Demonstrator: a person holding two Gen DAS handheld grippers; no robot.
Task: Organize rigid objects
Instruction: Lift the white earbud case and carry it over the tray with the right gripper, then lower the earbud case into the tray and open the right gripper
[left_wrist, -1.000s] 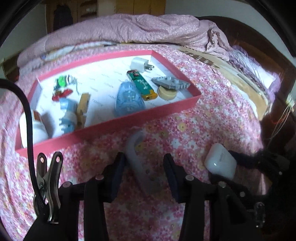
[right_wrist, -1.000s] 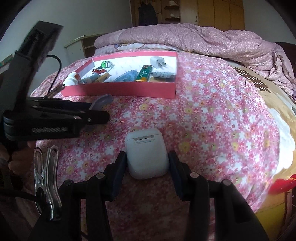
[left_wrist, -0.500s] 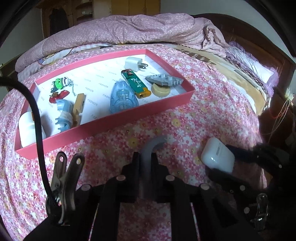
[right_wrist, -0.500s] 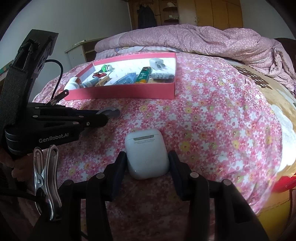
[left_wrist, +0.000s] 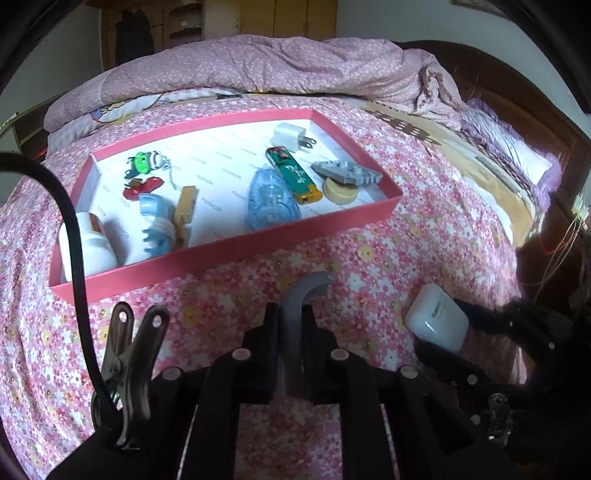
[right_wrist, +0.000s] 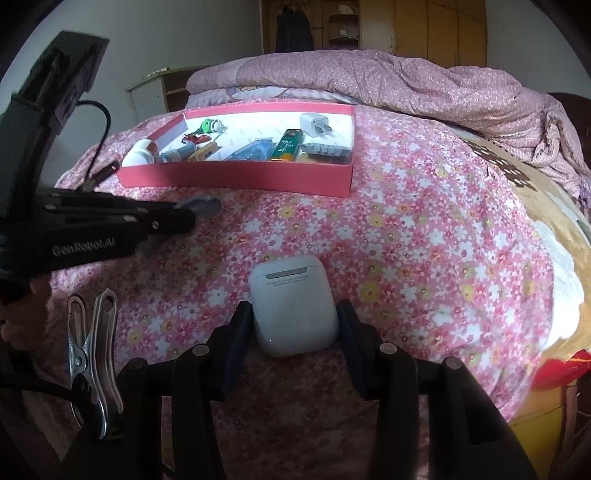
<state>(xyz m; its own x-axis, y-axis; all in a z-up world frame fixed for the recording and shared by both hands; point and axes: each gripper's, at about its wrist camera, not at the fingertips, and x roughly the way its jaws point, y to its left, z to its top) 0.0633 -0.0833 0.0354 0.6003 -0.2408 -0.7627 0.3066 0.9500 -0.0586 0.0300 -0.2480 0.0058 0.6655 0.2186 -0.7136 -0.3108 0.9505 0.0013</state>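
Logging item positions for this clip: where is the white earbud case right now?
The white earbud case sits between the right gripper fingers on the floral bedspread, nearer the camera than the pink tray.

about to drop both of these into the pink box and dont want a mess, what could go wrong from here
The left gripper pinches the curved grey piece only at its lower end, so it may pivot or slip. The right gripper brackets the smooth white earbud case near its base, so it could squirt out. The pink box is crowded, and a drop could land on the blue tape dispenser.
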